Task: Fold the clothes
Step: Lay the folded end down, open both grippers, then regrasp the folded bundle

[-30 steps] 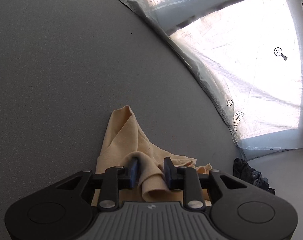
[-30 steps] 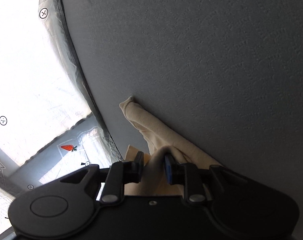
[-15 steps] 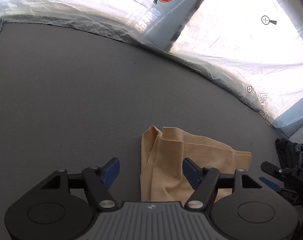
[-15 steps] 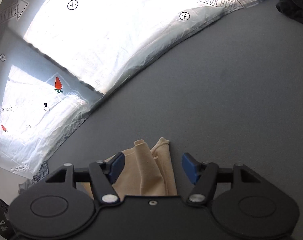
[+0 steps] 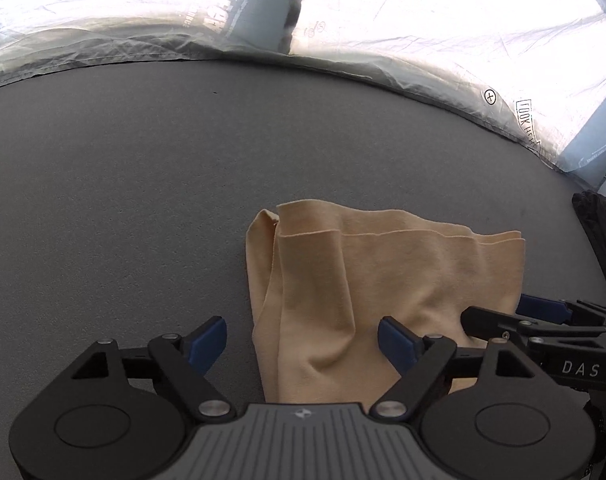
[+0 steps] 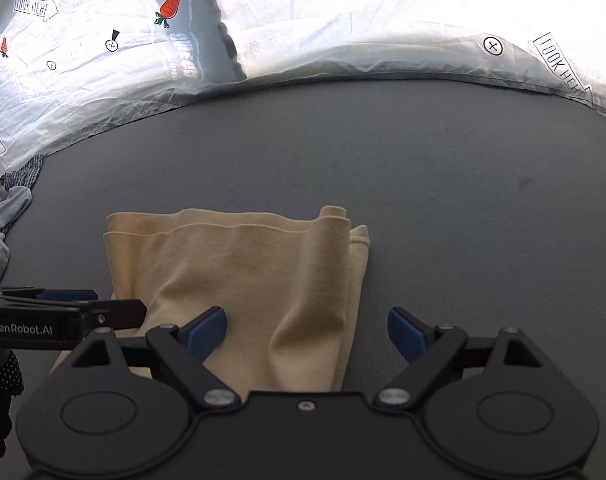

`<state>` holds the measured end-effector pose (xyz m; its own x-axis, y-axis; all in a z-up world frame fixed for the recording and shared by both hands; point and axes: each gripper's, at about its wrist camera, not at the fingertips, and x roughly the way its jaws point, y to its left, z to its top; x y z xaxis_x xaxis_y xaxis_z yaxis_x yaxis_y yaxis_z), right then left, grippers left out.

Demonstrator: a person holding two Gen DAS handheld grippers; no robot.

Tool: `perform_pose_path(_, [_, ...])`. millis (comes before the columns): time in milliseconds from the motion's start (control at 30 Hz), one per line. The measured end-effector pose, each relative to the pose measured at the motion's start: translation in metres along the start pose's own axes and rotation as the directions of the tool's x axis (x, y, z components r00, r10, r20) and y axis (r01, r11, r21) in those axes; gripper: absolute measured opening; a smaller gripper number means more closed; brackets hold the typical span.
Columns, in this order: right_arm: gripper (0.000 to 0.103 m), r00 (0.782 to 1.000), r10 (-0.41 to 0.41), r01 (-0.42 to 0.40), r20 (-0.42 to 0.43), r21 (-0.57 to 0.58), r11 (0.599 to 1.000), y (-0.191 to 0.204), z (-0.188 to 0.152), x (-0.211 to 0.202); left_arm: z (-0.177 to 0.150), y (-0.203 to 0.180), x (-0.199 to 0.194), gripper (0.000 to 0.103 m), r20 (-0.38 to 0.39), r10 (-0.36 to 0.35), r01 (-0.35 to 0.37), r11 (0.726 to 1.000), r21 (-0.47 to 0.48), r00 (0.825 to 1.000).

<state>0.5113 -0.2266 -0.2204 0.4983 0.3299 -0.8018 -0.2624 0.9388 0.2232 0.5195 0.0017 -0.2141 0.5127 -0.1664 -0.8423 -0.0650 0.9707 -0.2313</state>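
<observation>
While a heap of grey and checked clothes [image 6: 1, 208] sits at the far left edge of the grey table [image 6: 423, 152], the left gripper [image 5: 302, 338] hangs over the left side of the folded tan garment [image 5: 383, 280], its blue-padded jaws spread wide and holding nothing. That garment lies flat mid-table, layered edges toward the printed plastic sheet [image 6: 343, 12]. Over its right side, the right gripper [image 6: 307, 330] is likewise spread and empty, and a dark garment [image 5: 601, 232] lies at the far right.
</observation>
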Motion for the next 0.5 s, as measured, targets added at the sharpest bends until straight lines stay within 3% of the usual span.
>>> perform_pose_path(233, [0.088,1.000,0.026,-0.026,-0.013,-0.012,1.000,0.002,0.014,0.020,0.003,0.008,0.015,0.090,0.024,-0.040,0.041,0.998,-0.045,0.999])
perform_pose_path(333, [0.079,0.998,0.065,-0.064,-0.018,0.017,0.998,0.000,0.026,0.028,0.004,0.006,0.016,0.089,0.031,-0.042,0.043,0.999,-0.030,0.999])
perform_pose_path(400, [0.079,0.998,0.053,-0.052,-0.024,0.019,0.998,0.004,0.031,0.033,0.004,0.006,0.016,0.089,0.046,-0.042,0.045,0.998,-0.054,0.998])
perform_pose_path(467, [0.074,0.999,0.036,-0.036,-0.026,0.011,0.999,0.009,0.035,0.035,0.005,0.006,0.016,0.087,0.063,-0.039,0.043,0.996,-0.075,0.997])
perform_pose_path(500, [0.071,0.999,0.027,-0.027,-0.026,0.004,1.000,0.012,0.036,0.036,0.005,0.006,0.016,0.078,0.076,-0.038,0.044,0.995,-0.084,0.996])
